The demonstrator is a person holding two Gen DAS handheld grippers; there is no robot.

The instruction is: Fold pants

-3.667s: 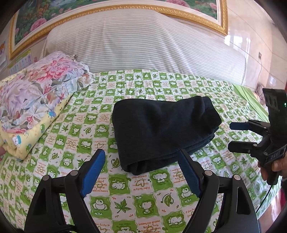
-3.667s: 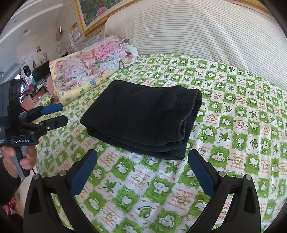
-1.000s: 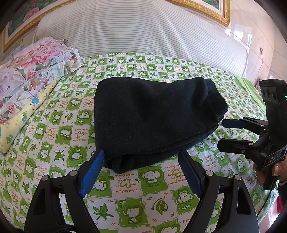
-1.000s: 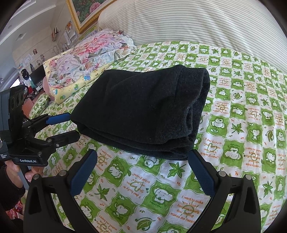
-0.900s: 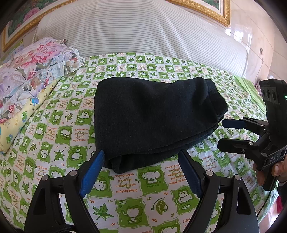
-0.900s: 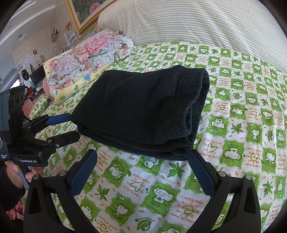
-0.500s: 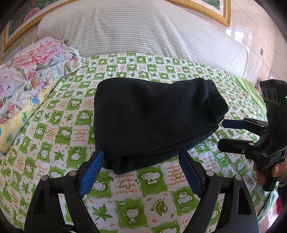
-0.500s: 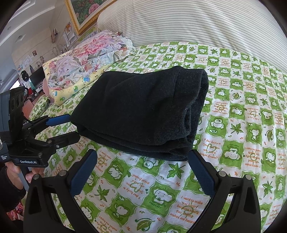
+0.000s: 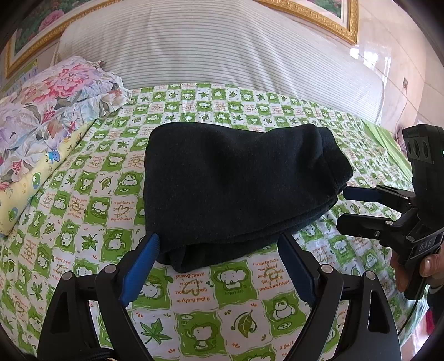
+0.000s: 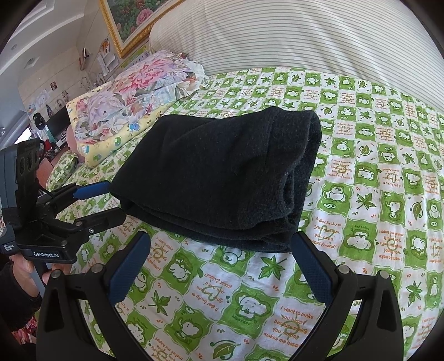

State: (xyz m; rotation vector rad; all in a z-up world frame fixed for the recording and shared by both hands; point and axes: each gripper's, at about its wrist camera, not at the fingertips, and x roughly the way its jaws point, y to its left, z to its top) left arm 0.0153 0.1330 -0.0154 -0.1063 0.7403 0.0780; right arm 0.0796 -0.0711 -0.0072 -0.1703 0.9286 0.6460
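The black pants (image 9: 236, 188) lie folded in a thick stack on the green patterned bedsheet (image 9: 91, 200); they also show in the right wrist view (image 10: 222, 180). My left gripper (image 9: 217, 243) is open and empty, its fingertips at the stack's near edge. It shows from the side in the right wrist view (image 10: 113, 201), level with the stack's left corner. My right gripper (image 10: 220, 241) is open and empty at the stack's near edge. In the left wrist view it (image 9: 342, 207) sits at the stack's right edge.
A floral pillow (image 9: 47, 111) on a yellow quilt (image 9: 30, 191) lies at the left. A striped headboard cushion (image 9: 222, 52) runs along the back under a gold-framed picture (image 9: 327, 14). Shelves and clutter (image 10: 50, 116) stand beyond the bed's left side.
Over several seconds both grippers moved closer to the folded pants. In the last second almost nothing moved.
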